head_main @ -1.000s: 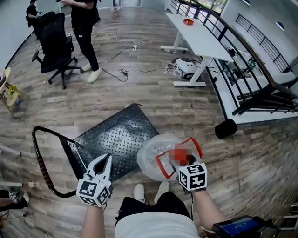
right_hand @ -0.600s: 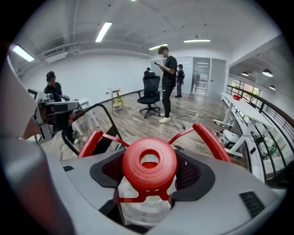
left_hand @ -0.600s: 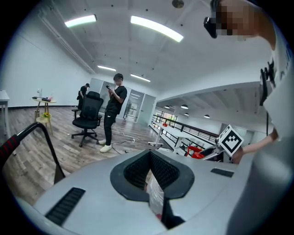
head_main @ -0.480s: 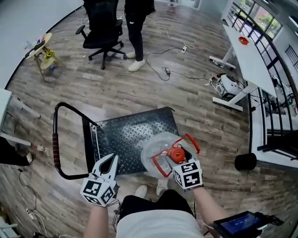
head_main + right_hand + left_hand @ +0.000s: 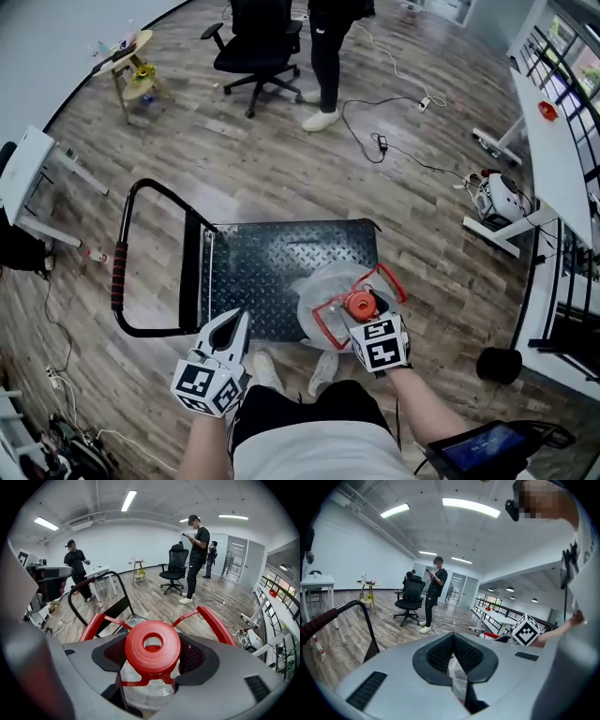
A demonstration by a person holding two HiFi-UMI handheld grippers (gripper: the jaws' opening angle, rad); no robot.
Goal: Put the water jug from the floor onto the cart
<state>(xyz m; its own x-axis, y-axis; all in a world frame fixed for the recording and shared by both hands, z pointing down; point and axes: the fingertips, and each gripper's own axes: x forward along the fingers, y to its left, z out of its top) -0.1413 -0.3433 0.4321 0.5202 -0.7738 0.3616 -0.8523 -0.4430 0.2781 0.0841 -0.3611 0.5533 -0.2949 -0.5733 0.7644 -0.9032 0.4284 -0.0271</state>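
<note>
My right gripper [image 5: 362,317] is clenched on the red-capped neck of the clear water jug [image 5: 322,289], over the cart's [image 5: 267,262] near right corner. Left gripper [image 5: 236,323] is closed and empty. The grip is unchanged from half a second ago.

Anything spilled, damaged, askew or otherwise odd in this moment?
Nothing looks spilled or damaged. The water jug hangs upright from the right gripper, which is shut on its neck under the red cap, at the cart's near right corner. The only untidy thing is loose cables on the floor.
</note>
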